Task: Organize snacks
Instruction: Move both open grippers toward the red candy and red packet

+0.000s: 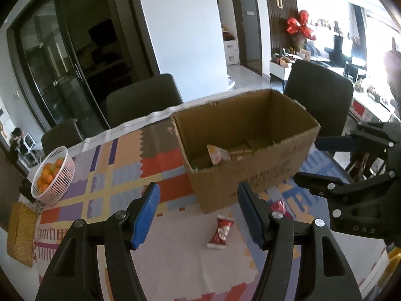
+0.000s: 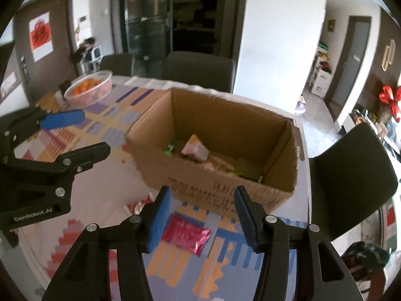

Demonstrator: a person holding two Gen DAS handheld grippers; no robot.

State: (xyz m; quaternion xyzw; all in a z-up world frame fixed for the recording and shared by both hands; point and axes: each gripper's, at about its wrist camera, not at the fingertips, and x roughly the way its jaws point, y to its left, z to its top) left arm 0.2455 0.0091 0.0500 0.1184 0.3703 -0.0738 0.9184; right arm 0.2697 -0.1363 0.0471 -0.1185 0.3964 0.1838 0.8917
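An open cardboard box (image 1: 253, 173) stands on the patterned tablecloth and holds several snack packs, one of them peach-coloured (image 1: 218, 154); the box also shows in the right wrist view (image 2: 215, 188). A red and white snack pack (image 1: 220, 230) lies on the cloth in front of the box, between the fingers of my left gripper (image 1: 198, 215), which is open and empty above it. A pink snack pack (image 2: 186, 234) lies in front of the box under my right gripper (image 2: 203, 218), also open and empty. The right gripper also shows in the left wrist view (image 1: 310, 159).
A white basket of oranges (image 1: 54, 175) stands at the table's left. A woven yellow mat (image 1: 21, 233) lies at the left edge. Dark chairs (image 1: 142, 97) stand behind the table, another at its right (image 2: 351, 183). The table edge runs close behind the box.
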